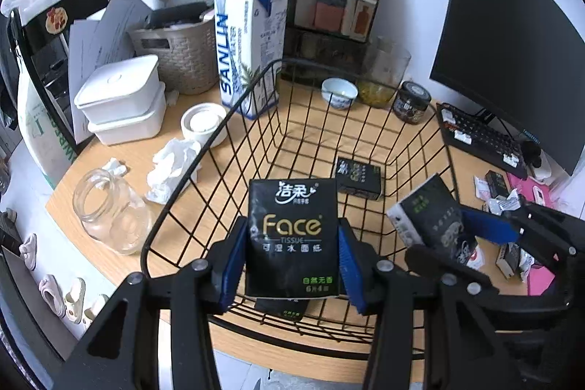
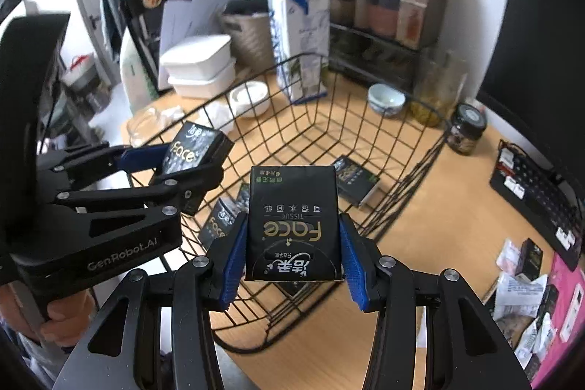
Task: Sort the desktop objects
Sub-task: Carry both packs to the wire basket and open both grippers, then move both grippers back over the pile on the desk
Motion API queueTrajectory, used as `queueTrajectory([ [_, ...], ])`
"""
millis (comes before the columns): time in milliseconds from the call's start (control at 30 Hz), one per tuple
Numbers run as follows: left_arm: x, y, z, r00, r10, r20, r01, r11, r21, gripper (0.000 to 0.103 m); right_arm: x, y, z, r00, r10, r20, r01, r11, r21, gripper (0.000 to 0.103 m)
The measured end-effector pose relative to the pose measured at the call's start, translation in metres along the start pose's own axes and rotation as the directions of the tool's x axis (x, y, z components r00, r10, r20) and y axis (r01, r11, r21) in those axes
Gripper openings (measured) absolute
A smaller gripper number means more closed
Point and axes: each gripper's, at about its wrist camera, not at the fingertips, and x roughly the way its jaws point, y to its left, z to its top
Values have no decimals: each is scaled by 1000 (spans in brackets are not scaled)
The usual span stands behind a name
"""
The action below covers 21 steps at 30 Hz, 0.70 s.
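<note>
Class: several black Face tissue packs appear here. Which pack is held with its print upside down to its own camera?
The tissue pack in the right claw: its print reads inverted. The left claw's pack reads upright.

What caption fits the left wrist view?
Left gripper holds a tissue pack over the wire basket.

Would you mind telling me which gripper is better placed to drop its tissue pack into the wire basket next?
Probably the left gripper: its tissue pack hangs over the wire basket; the right gripper holds its pack nearer the front rim.
</note>
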Motion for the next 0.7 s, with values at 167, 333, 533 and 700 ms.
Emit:
queueTrajectory([
  [167, 7, 0, -2, 1000, -4, -24, 4, 1000, -1, 52, 5, -5, -2, 1000, 2, -10, -2, 1000, 18, 47],
  [333, 6, 1, -3, 999, 23, -32, -22, 1000, 10, 68, 3, -3, -4, 999, -30, 12, 30, 1000, 4, 51],
  [533, -6, -2, -3, 1000, 30, 1, -30, 1000, 7, 78, -13, -8, -9, 999, -30, 33, 30, 999, 16, 55],
  [700, -25, -26, -6, 999, -18, 32, 16, 999, 51, 78, -41, -30, -25, 997, -42, 63, 38, 997, 66, 55],
])
